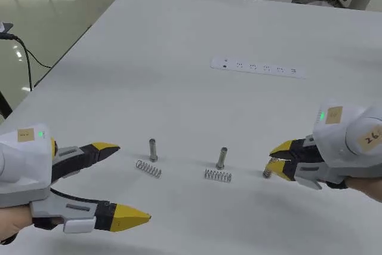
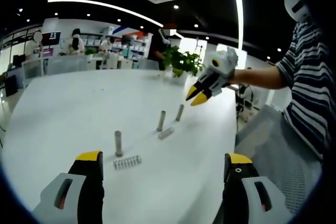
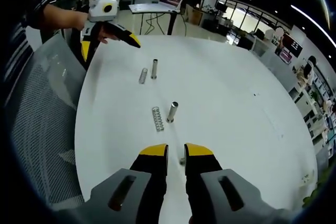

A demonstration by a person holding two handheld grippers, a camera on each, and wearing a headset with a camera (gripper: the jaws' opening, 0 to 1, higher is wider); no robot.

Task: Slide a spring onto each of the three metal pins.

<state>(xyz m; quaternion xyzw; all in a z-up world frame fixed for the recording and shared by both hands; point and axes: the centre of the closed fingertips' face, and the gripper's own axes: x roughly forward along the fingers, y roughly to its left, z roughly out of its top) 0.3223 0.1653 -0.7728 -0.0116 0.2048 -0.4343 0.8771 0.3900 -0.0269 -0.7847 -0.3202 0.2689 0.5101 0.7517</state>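
Note:
Three metal pins stand in a row on the white table (image 1: 179, 58): the left pin (image 1: 153, 149), the middle pin (image 1: 222, 157) and the right pin (image 1: 267, 173). One spring (image 1: 148, 168) lies beside the left pin, and another spring (image 1: 218, 175) lies beside the middle pin. My left gripper (image 1: 128, 181) is open wide, empty, in front of the left pin (image 2: 118, 143). My right gripper (image 1: 273, 158) hovers at the right pin (image 3: 182, 161), whose top shows past the tips. Its jaws stand a narrow gap apart and hold nothing that I can make out.
A white power strip (image 1: 258, 67) lies farther back on the table. The table's left edge (image 1: 54, 70) drops to the floor, where a black cable (image 1: 27, 58) runs. A grey mesh chair (image 3: 42, 108) is at the near side.

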